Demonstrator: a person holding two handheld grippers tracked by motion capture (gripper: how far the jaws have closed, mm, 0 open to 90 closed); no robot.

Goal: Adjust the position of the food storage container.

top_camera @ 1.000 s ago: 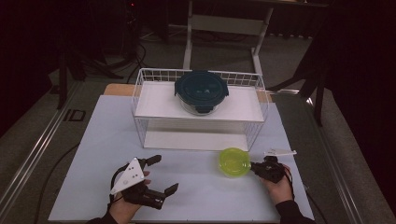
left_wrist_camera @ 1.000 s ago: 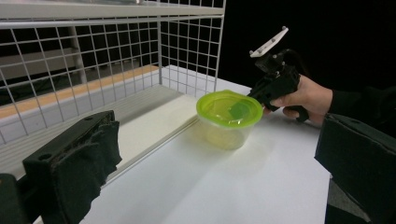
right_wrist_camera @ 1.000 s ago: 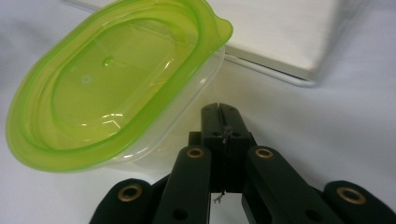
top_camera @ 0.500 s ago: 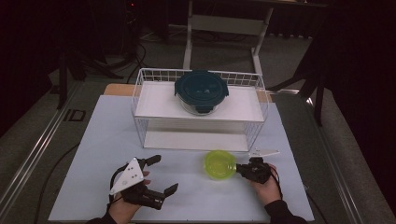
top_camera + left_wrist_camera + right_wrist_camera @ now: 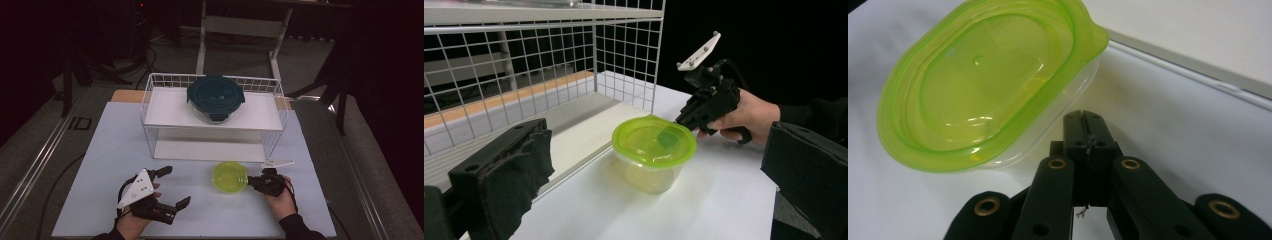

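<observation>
From the high view, the green-lidded tub (image 5: 229,176) sits on the white table (image 5: 110,150) just in front of the wire rack (image 5: 150,95), below its right half, and my right gripper (image 5: 254,181) lies just to the tub's right with its tips against the tub's rim; my left gripper (image 5: 172,187) rests well off to the tub's left, jaws spread and holding nothing. So the right hand is plainly the nearer one, and the tub lies leftward of it, which I judge is the way the push goes on. Against the earlier pictures, the tub and my right hand have both slid left along the rack's front edge, while my left hand has stayed put. In the left gripper view, the tub stands upright beside the rack's lower front corner, lid on, with the right gripper (image 5: 684,119) at the tub's far side, nose down against the lid edge. In the right gripper view, my jaws are pressed together on nothing, their tip just below the tub's lid (image 5: 983,85), under its overhanging rim.
</observation>
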